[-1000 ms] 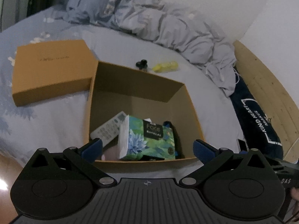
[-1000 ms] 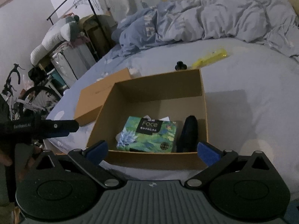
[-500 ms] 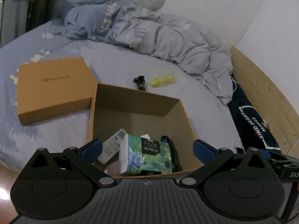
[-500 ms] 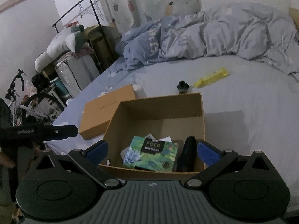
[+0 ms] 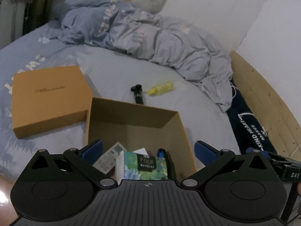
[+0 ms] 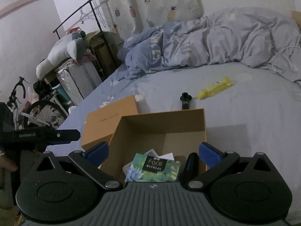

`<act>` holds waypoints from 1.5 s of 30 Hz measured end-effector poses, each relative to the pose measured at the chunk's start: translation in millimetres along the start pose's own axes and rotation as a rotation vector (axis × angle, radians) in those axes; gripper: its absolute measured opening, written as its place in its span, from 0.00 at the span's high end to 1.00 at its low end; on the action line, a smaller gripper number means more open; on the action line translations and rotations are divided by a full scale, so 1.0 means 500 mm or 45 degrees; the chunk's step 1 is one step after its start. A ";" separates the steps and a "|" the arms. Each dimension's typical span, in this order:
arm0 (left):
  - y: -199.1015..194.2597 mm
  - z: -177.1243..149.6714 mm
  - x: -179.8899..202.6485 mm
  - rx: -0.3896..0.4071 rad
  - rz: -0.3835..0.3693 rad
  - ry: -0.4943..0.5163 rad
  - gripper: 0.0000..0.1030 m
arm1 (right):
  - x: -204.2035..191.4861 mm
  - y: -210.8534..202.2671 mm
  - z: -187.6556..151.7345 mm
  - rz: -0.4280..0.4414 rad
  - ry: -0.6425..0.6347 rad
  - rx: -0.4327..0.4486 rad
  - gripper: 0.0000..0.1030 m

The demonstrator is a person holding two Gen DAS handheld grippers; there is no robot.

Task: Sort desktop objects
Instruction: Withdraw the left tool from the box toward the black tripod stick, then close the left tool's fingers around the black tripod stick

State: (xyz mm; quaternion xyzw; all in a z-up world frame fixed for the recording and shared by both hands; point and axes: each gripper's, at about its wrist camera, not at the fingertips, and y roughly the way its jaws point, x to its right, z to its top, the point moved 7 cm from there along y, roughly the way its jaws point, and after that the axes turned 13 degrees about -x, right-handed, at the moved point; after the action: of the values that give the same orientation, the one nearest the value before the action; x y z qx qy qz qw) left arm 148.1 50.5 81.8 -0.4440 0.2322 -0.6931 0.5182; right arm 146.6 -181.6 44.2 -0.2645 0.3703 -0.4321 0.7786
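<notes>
An open brown cardboard box [image 5: 135,120] [image 6: 160,130] sits on the bed. Inside lie a green tissue pack [image 5: 145,166] [image 6: 156,166], a white remote [image 5: 109,158] and a dark object [image 6: 191,166]. Beyond the box on the sheet rest a small black item [image 5: 138,93] [image 6: 185,100] and a yellow bottle [image 5: 160,90] [image 6: 216,87]. My left gripper [image 5: 148,150] hangs open near the box's front edge with nothing between its blue pads. My right gripper [image 6: 153,151] is open too, likewise empty, above the box's near side.
The box's brown lid [image 5: 47,98] [image 6: 111,118] lies left of the box. A crumpled grey-blue duvet [image 5: 150,37] covers the bed's far side. A wooden bed frame [image 5: 267,101] and dark bag [image 5: 250,128] lie right. A bicycle [image 6: 28,111] and clothes rack [image 6: 90,30] stand left of the bed.
Both grippers have pulled back and tilted up from the box, so it sits lower and smaller in both views. Both stay open and empty.
</notes>
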 end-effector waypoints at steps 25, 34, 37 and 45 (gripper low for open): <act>-0.023 0.302 0.036 0.167 -0.047 0.019 0.00 | -0.030 0.009 0.276 0.028 -0.115 0.213 0.00; 0.044 0.415 0.029 0.194 0.006 0.035 0.00 | -0.037 0.077 0.372 0.027 -0.205 0.269 0.00; 0.090 0.444 0.017 0.176 0.008 0.014 0.00 | -0.029 0.118 0.398 -0.006 -0.236 0.260 0.00; 0.262 0.484 -0.027 0.073 0.008 -0.053 0.00 | 0.011 0.282 0.420 -0.121 -0.288 0.041 0.00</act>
State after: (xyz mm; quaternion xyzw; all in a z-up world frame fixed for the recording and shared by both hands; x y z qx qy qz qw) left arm 423.3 50.2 94.7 -0.4424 0.2028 -0.6885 0.5376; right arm 384.9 -98.6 62.3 -0.3163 0.2600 -0.4419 0.7982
